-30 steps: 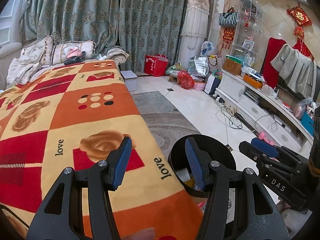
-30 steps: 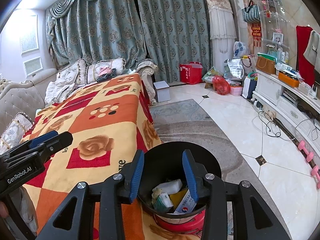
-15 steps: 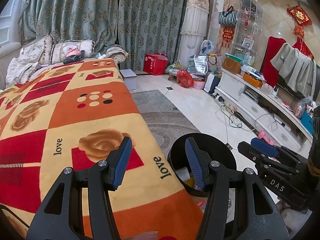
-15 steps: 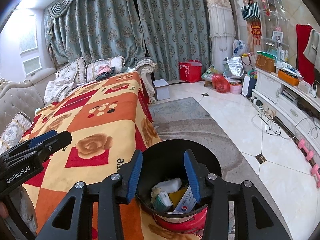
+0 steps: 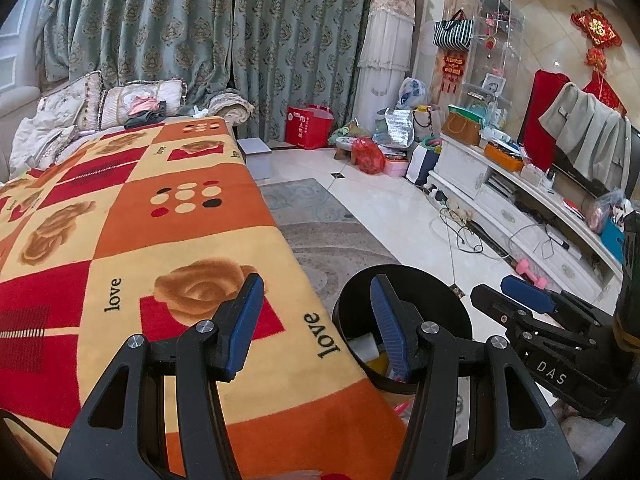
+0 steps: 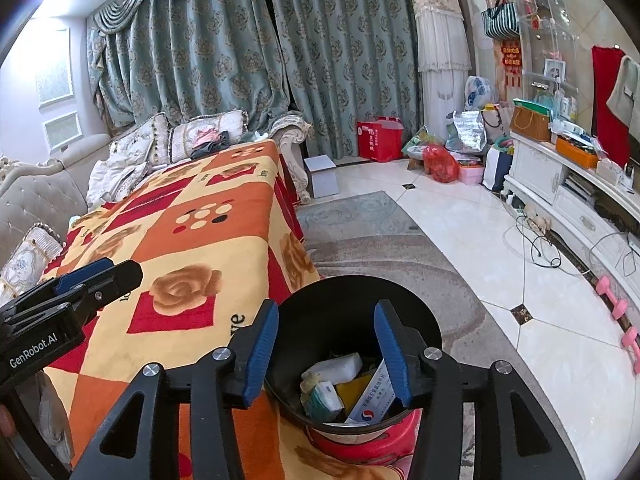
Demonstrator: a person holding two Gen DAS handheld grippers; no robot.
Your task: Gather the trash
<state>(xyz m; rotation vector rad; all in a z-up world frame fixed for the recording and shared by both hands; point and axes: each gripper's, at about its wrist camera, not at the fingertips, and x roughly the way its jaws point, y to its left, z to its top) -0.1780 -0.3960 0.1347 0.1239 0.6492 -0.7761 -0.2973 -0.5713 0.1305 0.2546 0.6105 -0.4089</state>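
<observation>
As its empty jaws widen, right gripper hovers over bin.

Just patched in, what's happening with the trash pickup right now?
A person holds both grippers by a black trash bin at the edge of a patchwork blanket. The right gripper hangs over the bin's mouth, its jaws opening with nothing between them. Packets and paper already lie inside the bin. The left gripper hovers open and empty over the blanket's edge. No loose trash shows on the visible part of the blanket.
</observation>
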